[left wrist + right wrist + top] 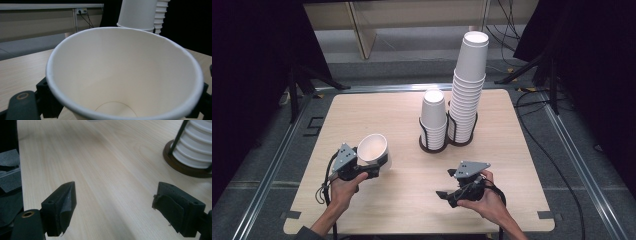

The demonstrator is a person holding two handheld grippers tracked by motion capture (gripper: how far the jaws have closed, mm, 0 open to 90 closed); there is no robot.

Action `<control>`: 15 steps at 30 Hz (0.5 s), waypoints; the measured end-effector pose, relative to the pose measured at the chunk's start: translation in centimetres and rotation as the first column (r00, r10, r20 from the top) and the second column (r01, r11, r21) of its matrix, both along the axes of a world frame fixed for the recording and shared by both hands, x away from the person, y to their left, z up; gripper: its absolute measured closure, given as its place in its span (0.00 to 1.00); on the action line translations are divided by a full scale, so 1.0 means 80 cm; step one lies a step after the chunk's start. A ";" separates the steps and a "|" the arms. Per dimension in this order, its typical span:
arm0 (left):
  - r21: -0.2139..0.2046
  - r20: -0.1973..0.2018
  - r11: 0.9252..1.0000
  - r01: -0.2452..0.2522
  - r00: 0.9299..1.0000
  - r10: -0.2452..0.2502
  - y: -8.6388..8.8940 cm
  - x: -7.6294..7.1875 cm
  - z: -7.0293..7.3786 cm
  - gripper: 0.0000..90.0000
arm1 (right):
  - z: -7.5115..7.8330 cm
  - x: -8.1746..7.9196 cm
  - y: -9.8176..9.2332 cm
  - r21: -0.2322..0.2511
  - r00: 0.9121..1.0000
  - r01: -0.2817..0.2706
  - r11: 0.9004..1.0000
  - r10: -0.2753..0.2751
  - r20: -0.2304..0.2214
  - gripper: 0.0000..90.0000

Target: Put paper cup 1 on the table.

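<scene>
The left gripper (377,167) holds a single paper cup (373,148) — its jaws are closed on the cup's lower wall, one on each side, as the left gripper view confirms. The cup (125,75) is tilted, mouth up and toward the far side of the counter (377,110), and appears lifted clear of the surface (contact with the counter cannot be confirmed).

The right gripper (447,185) hovers low over the near right part of the counter, jaws spread wide with nothing between them. In the right gripper view, bare wood shows in the gap (112,202), and the dark holder base (185,167) sits ahead and to the right.

Two cup stacks stand in the wire holder (447,142) at mid-counter: a short stack (433,117) and, touching the holder beside it, a tall stack (468,85).

Governing relation: the held cup lies to the left of and nearer than the holder; the short stack is the closer of the two. The cup's long axis runs from the gripper up and away, so the mouth faces upward while the stacked cups stand mouth down. Judgement — nesting the cup on a stack would call for inverting it first. The right gripper is the nearer one to the holder, yet empty.
</scene>
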State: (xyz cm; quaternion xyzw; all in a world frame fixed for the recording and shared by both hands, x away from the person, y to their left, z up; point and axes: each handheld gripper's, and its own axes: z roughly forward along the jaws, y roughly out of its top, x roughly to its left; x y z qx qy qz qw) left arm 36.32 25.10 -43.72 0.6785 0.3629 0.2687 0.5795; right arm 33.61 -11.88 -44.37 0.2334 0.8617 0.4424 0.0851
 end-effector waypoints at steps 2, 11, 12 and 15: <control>-0.004 -0.005 1.000 -0.010 1.000 0.010 0.002 0.006 -0.001 0.16 | 0.000 0.000 -0.001 0.001 1.000 0.009 1.000 -0.009 -0.002 0.20; 0.025 -0.007 0.998 -0.066 0.998 0.066 0.009 0.039 -0.007 0.16 | -0.004 -0.001 -0.007 -0.006 1.000 0.016 1.000 -0.016 -0.009 0.20; 0.028 -0.007 0.997 -0.074 0.997 0.074 0.010 0.043 -0.008 0.16 | -0.004 0.000 -0.007 -0.005 1.000 0.016 1.000 -0.016 -0.010 0.20; 0.031 -0.012 0.995 -0.090 0.996 0.090 0.014 0.057 -0.010 0.16 | -0.004 0.000 -0.007 -0.008 1.000 0.020 1.000 -0.020 -0.011 0.20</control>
